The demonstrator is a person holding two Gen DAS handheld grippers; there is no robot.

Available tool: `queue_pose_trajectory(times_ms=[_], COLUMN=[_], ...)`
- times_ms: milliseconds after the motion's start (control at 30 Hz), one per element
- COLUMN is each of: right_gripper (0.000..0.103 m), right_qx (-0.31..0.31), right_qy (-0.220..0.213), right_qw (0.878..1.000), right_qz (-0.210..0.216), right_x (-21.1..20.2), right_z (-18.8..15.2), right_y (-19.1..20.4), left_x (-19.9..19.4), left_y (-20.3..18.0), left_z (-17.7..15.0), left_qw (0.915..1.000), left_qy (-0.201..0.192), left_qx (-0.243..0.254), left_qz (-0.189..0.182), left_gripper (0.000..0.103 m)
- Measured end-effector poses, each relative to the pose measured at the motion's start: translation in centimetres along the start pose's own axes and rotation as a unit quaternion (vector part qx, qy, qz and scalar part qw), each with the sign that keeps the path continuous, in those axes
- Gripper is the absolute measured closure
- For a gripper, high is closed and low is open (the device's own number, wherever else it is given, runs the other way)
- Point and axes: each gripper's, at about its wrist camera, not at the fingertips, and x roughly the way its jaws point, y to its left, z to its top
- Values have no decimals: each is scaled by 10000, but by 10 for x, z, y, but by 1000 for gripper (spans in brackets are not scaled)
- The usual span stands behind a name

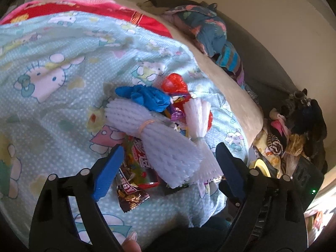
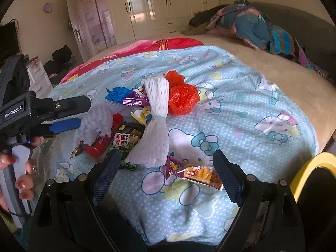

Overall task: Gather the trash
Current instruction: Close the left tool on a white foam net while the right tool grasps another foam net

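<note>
Foam fruit nets: two white bundles, one [image 2: 157, 113] tied with a pale band, the other [image 1: 159, 138] bound with a rubber band, both on the trash pile.
Plastic bags: one red [image 2: 180, 96], one crumpled blue [image 2: 119, 93].
Snack wrappers: several; a purple-orange packet [image 2: 199, 174] lies apart from the pile, nearest the right gripper.
Pile's place: on the pale blue cartoon-cat blanket [image 2: 241, 96] spread over the bed.
Bin: one yellow rim [image 2: 310, 168] at the bed's edge.
Left gripper [image 1: 168, 163]: jaws apart, low over the wrappers and foam net, pressing nothing.
Right gripper [image 2: 168, 168]: jaws apart, straddling the foam net's end and the purple-orange packet.
</note>
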Motion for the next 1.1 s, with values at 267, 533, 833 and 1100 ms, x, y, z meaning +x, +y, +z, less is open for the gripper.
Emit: queue_pose_trajectory(times_ms=[267, 533, 833, 1100], right_gripper=[45, 84, 92, 92], right_qx=[243, 117, 219, 250], right_qy=[276, 189, -201, -566], right_qw=[9986, 9981, 9983, 9969], right_qz=[368, 571, 507, 494], right_x=[21, 16, -7, -32], right_z=[5, 5, 6, 10], right_y=[-2, 9, 9, 10], left_x=[8, 14, 2, -26], left_y=[-3, 5, 4, -7], left_z=[-3, -3, -1, 9], left_qw=[9996, 9991, 9996, 9997], left_qy=[231, 411, 278, -104], left_qx=[69, -60, -16, 121], left_qz=[139, 107, -52, -179], left_gripper=[31, 58, 77, 78])
